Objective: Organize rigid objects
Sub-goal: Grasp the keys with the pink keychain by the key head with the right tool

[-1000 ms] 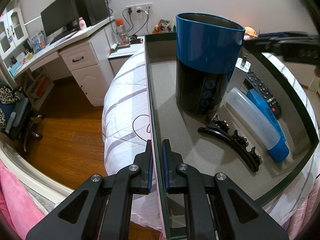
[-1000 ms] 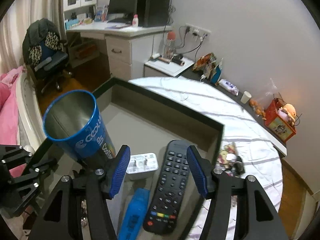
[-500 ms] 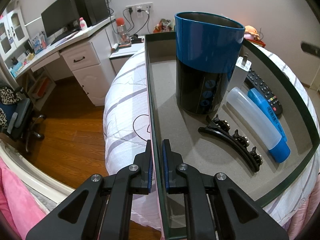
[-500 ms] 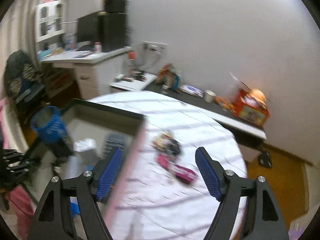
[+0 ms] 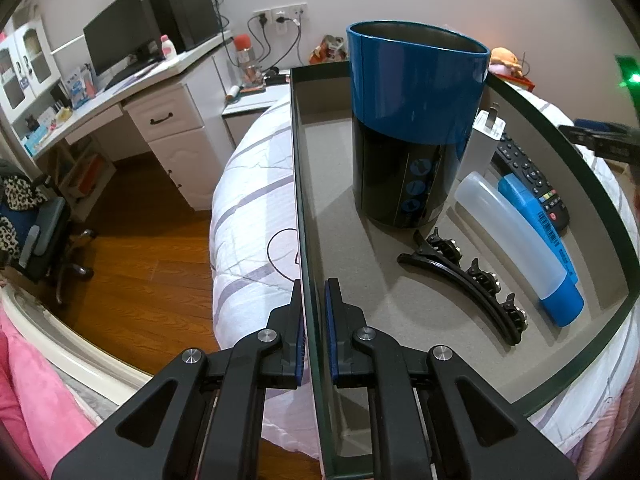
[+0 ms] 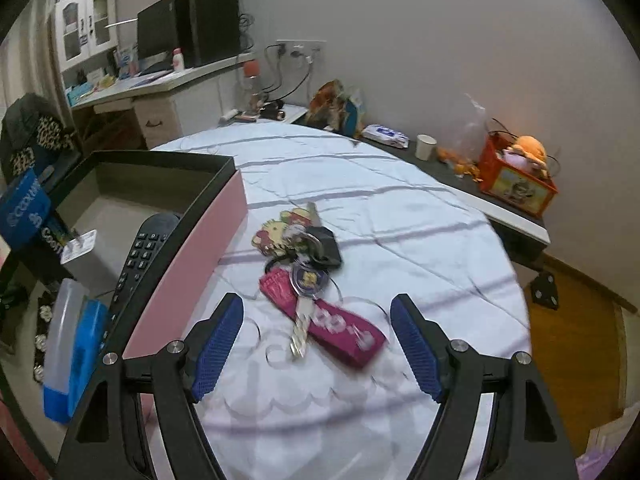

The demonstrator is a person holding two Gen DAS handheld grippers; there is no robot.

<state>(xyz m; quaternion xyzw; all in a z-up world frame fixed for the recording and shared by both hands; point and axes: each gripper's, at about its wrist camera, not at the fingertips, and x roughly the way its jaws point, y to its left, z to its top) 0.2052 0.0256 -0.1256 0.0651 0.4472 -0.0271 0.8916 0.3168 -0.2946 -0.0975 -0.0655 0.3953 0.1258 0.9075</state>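
While clamped on box [image 5: 308,216] wall by left gripper [image 5: 314,334]: cup [image 5: 412,120], remote [image 6: 146,248], hair clip [image 5: 464,276] boxed; keys [image 6: 316,280], seemingly last, between spread, empty right gripper [image 6: 316,344].

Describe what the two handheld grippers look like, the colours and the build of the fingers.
Both match. The left gripper and the right gripper each have two matte black angular plastic fingers with triangular cut-outs, joined by round silver screw heads. The inner faces carry blue textured pads. No cables, markings or sleeves show on either one.
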